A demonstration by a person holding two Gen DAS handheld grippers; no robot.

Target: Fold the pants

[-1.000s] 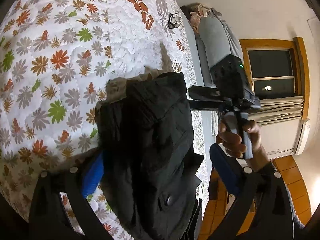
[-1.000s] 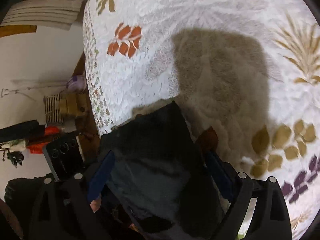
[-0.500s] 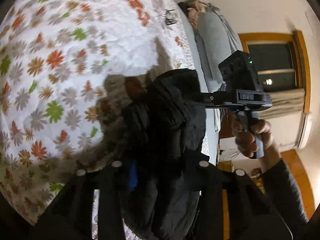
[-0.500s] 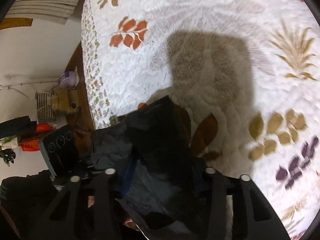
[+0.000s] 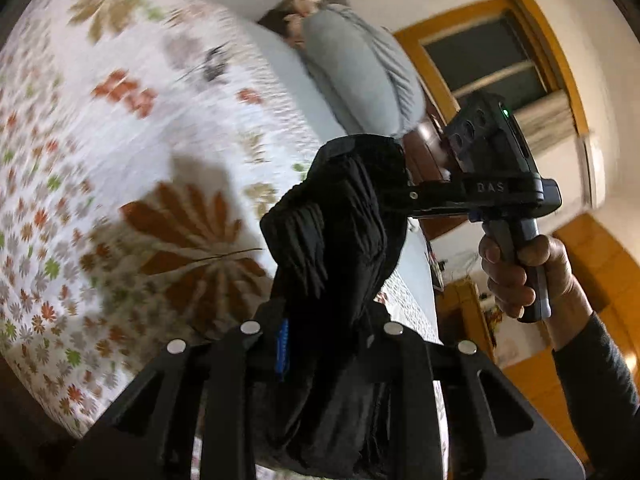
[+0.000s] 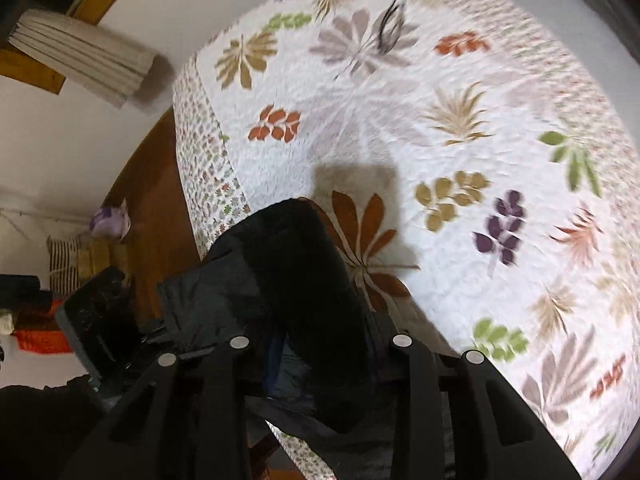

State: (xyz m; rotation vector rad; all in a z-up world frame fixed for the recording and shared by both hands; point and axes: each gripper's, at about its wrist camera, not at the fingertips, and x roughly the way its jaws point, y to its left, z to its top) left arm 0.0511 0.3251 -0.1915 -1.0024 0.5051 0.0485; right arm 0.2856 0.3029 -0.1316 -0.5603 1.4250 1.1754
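A bed under a white leaf-print quilt fills the room below pale walls and a wood-framed window, grey pillows at its head. The black pants hang bunched above the quilt, with the left gripper and right gripper closing their fingers on the cloth.

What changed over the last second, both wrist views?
Both grippers, left and right, closed from wide open onto the black pants and lifted them off the floral bedspread; jaws closing yet. The bedspread and grey pillow stayed put.
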